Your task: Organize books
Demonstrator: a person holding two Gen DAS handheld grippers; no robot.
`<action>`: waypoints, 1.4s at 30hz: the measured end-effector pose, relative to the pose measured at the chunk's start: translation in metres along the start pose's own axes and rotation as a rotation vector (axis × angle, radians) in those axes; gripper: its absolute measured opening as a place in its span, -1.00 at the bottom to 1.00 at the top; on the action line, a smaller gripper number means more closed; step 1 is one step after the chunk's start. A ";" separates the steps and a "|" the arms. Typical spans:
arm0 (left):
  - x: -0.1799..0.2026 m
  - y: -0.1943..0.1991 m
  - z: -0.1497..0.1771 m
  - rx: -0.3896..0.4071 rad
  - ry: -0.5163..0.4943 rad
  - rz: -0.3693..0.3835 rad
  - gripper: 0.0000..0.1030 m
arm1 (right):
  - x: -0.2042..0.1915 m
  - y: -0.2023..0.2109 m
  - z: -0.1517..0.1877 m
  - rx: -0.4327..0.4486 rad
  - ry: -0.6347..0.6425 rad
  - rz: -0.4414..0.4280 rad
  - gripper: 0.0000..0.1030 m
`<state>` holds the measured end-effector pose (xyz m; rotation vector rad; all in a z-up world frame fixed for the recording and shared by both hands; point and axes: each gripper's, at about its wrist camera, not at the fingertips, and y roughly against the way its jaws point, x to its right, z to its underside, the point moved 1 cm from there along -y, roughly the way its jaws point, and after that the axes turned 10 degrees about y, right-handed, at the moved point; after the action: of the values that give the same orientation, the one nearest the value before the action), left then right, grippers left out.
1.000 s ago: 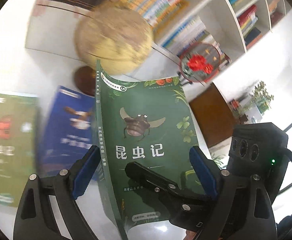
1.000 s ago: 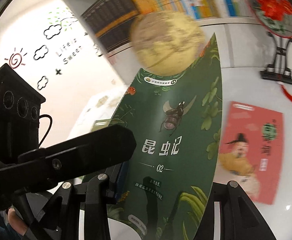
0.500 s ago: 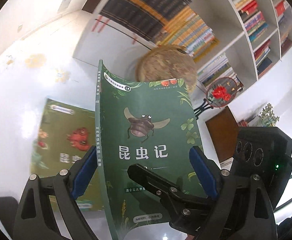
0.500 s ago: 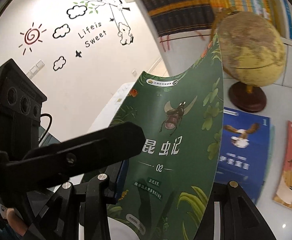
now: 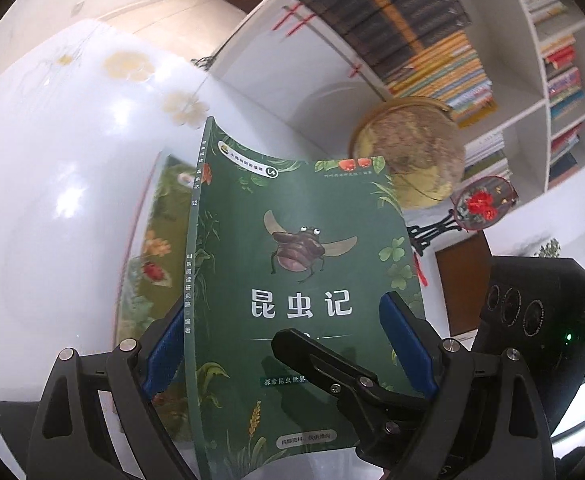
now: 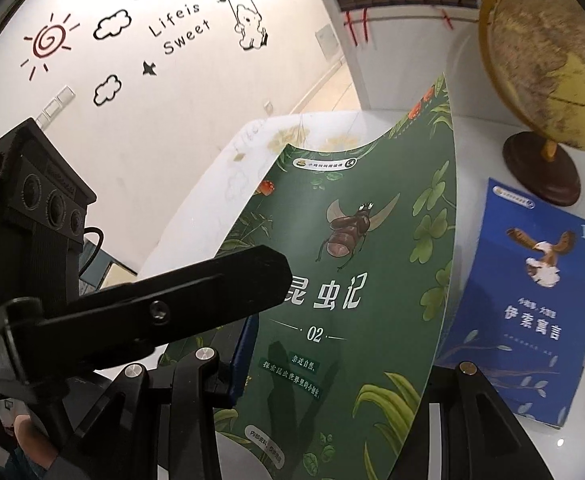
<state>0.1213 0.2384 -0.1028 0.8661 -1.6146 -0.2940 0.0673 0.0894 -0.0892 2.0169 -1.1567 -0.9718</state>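
Both grippers hold one dark green book with a beetle on its cover (image 5: 304, 280), lifted above the white table; it also shows in the right wrist view (image 6: 352, 280). My left gripper (image 5: 288, 344) is shut across the book's width, blue pads on its spine and fore edge, and the cover bows. My right gripper (image 6: 340, 376) is shut on the same book's lower part. A second green book with a ladybird (image 5: 156, 248) lies flat on the table under and left of it. A blue book with an eagle (image 6: 532, 296) lies flat to the right.
A yellow globe (image 5: 408, 156) on a dark round base (image 6: 544, 168) stands behind the books. A red flower fan on a black stand (image 5: 480, 204) is right of it. White bookshelves (image 5: 532, 52) full of books fill the back. The table edge (image 6: 228, 152) runs left.
Both grippers have swung left with the beetle book. The ladybird book has come under it, the pink book has gone out of the right view, and the globe has shifted right.
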 end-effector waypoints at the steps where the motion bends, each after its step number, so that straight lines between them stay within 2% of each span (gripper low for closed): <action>1: -0.005 -0.001 0.000 -0.003 0.010 -0.003 0.71 | 0.000 -0.004 0.000 -0.008 0.001 -0.001 -0.18; 4: -0.016 -0.008 -0.004 -0.017 0.041 -0.015 0.71 | 0.001 -0.016 0.002 -0.035 -0.001 -0.003 -0.18; 11: -0.032 -0.010 -0.018 0.009 0.062 -0.124 0.71 | 0.015 -0.034 0.003 -0.107 -0.005 0.017 -0.18; 16: -0.029 -0.010 -0.010 -0.015 0.039 -0.126 0.71 | 0.030 -0.036 0.007 -0.141 -0.009 0.068 -0.18; 19: -0.026 -0.012 -0.005 -0.015 0.037 -0.133 0.71 | 0.038 -0.036 0.009 -0.146 -0.036 0.038 -0.18; 23: -0.011 -0.013 -0.004 -0.011 -0.015 -0.171 0.71 | 0.033 -0.034 0.009 -0.143 0.010 0.068 -0.18; 27: 0.006 -0.019 -0.004 -0.021 -0.057 -0.189 0.71 | 0.045 -0.020 0.013 -0.132 0.002 0.110 -0.18; 34: 0.037 -0.039 0.004 -0.069 -0.107 -0.184 0.74 | 0.082 0.011 0.032 -0.111 -0.115 0.144 -0.17; 36: 0.047 -0.045 0.008 -0.088 -0.121 -0.164 0.74 | 0.091 0.021 0.041 -0.111 -0.155 0.159 -0.06; 42: 0.089 -0.069 0.027 -0.144 -0.209 -0.126 0.74 | 0.127 0.056 0.071 -0.078 -0.281 0.210 -0.04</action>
<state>0.1212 0.1240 -0.0865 0.8493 -1.7098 -0.5993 0.0276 -0.0582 -0.1208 1.6948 -1.4234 -1.1969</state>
